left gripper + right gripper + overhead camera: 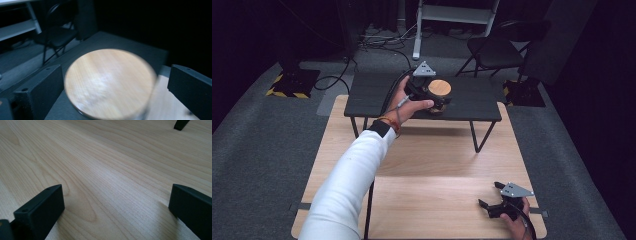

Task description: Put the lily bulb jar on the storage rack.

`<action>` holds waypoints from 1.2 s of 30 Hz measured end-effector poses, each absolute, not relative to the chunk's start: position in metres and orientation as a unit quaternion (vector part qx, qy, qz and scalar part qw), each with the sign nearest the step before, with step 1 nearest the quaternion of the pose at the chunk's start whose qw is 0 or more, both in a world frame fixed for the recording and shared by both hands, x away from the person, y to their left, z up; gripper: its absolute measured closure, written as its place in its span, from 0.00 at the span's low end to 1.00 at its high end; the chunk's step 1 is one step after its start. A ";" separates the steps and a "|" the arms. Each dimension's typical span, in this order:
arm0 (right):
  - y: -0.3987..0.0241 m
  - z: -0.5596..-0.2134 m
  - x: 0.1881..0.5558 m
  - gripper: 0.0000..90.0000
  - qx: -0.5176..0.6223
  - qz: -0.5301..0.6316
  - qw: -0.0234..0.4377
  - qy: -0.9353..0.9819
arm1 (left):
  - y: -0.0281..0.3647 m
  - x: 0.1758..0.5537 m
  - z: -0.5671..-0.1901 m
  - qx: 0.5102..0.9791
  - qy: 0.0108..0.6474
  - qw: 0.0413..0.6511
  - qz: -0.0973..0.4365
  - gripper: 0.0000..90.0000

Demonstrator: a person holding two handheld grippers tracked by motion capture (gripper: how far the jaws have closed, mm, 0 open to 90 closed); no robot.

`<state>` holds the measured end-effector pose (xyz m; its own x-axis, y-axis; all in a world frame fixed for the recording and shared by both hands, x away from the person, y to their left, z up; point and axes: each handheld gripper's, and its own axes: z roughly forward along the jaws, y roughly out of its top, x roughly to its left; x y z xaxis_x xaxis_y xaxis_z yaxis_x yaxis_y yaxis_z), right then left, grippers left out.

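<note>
On the near edge of the light wooden table (422,165), we see the right gripper (491,196) resting idle, jaws spread on bare wood. Beyond it, on the small black table (472,100) standing on that table's far end, the left gripper (432,97) straddles the wooden-lidded jar (439,92), jaws spread wide on either side, not visibly pressing it. We judge the jar set down on the black table; only the hand's withdrawal seems left.

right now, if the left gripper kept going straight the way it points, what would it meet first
Most likely the round wooden lid: it sits straight ahead between the left gripper's open jaws, with gaps either side. Depth is hard to judge.
</note>
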<state>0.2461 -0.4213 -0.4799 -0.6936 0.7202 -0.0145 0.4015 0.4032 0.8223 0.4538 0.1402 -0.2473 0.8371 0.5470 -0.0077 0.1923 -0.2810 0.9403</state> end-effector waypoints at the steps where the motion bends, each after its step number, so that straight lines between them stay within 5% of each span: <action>1: -0.421 -0.480 0.246 0.00 0.344 0.425 0.187 0.816 | 0.142 0.448 -0.245 0.783 0.235 0.551 0.170 0.01; 20: -0.421 -0.480 0.246 0.00 0.345 0.425 0.186 0.816 | 0.202 0.346 -0.271 0.783 0.219 0.548 0.197 0.00; 36: -0.421 -0.480 0.246 0.00 0.344 0.425 0.187 0.816 | 0.239 0.289 -0.343 0.773 0.250 0.543 0.212 0.00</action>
